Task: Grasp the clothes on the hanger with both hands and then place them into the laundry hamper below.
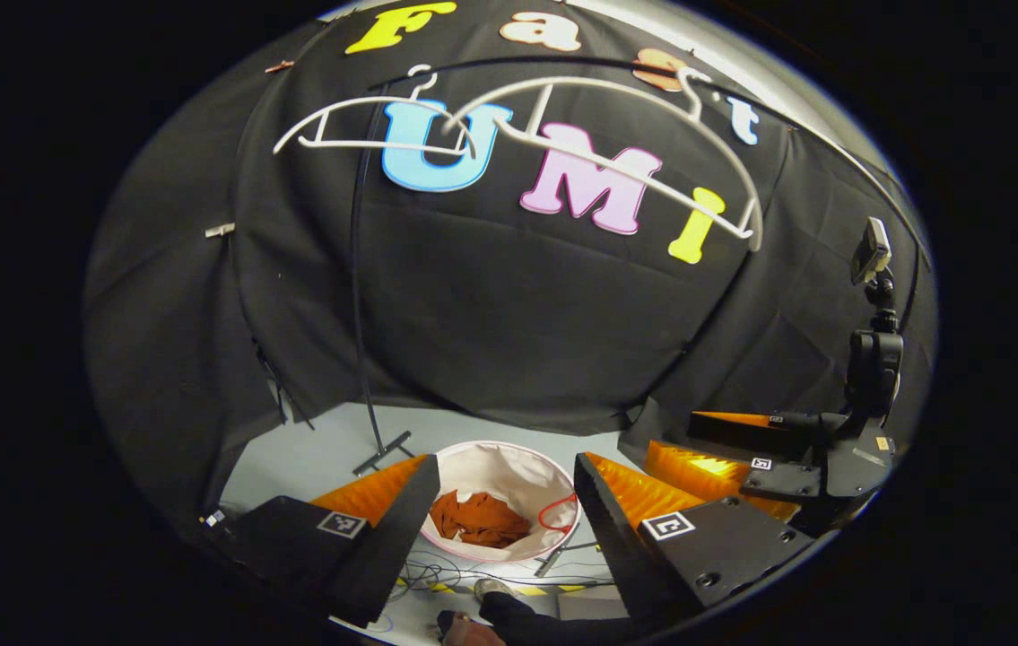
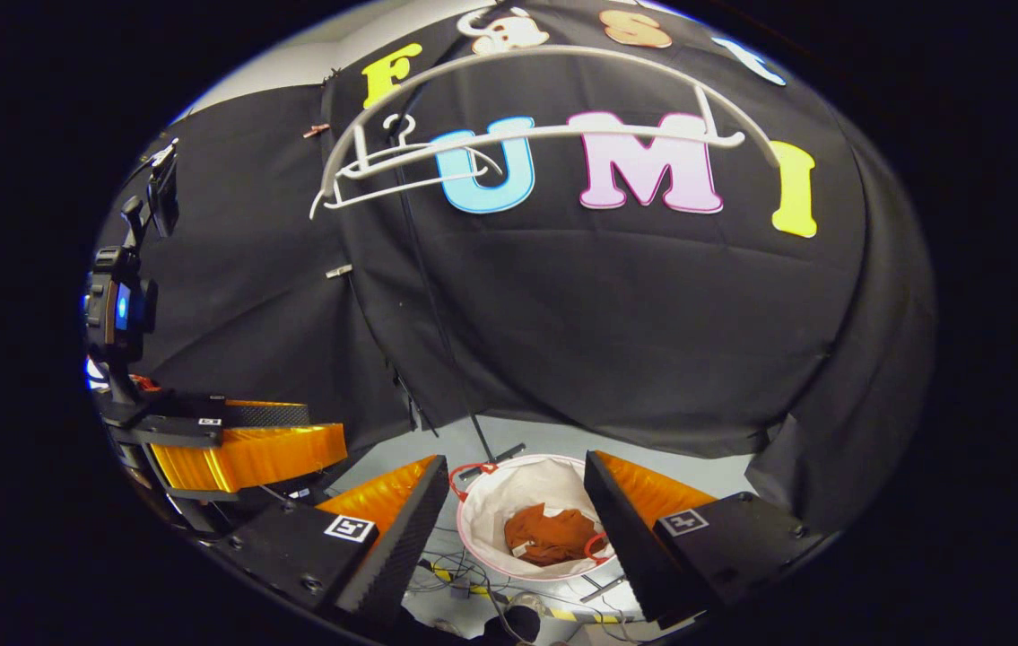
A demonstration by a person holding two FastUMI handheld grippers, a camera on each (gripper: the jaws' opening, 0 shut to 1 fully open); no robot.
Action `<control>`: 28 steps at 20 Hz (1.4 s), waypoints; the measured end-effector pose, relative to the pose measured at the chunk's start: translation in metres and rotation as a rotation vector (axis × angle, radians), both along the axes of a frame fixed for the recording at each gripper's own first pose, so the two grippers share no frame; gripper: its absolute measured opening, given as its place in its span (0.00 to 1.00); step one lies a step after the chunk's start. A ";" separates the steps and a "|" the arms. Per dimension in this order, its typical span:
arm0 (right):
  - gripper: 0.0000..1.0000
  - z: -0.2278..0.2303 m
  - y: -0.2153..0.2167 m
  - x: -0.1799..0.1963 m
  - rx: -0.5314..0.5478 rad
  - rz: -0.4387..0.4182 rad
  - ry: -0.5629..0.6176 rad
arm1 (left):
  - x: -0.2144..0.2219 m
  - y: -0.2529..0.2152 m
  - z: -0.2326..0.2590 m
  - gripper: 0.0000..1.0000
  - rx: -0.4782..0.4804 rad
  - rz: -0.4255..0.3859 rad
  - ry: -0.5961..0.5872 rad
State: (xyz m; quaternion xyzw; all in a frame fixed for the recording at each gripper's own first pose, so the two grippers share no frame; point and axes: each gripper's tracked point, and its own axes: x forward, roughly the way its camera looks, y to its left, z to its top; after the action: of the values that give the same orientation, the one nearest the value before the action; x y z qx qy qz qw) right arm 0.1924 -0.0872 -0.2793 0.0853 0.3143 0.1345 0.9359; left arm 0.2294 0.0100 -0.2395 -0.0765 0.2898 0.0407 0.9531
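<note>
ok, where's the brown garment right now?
In the laundry hamper on the floor: the brown garment lies crumpled at its bottom, seen between the open fingers in both the left gripper view and the right gripper view, below the bare white hangers.

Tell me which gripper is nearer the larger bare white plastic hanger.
Right, seemingly: the larger hanger arches straight over the right gripper, but lies up and rightward of the left gripper.

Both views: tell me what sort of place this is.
Probably a staged recording booth, not a home: black cloth wall, empty white hangers on a rack, a round hamper holding rust-brown clothes on a grey floor with loose cables.
</note>
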 end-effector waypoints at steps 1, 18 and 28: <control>0.99 0.014 0.004 -0.010 0.007 -0.015 -0.026 | -0.012 0.001 0.012 0.95 0.015 -0.018 -0.029; 0.98 0.240 0.047 -0.167 0.087 -0.234 -0.500 | -0.212 -0.011 0.196 0.95 0.071 -0.176 -0.490; 0.98 0.283 0.048 -0.183 0.076 -0.212 -0.613 | -0.215 -0.038 0.223 0.95 0.054 -0.209 -0.535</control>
State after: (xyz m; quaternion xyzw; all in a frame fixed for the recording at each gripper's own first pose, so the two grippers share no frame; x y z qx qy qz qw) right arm 0.0096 -0.0396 0.0033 0.1079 0.0018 0.0674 0.9919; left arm 0.0139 -0.0279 -0.0161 -0.0287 0.0330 -0.0717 0.9965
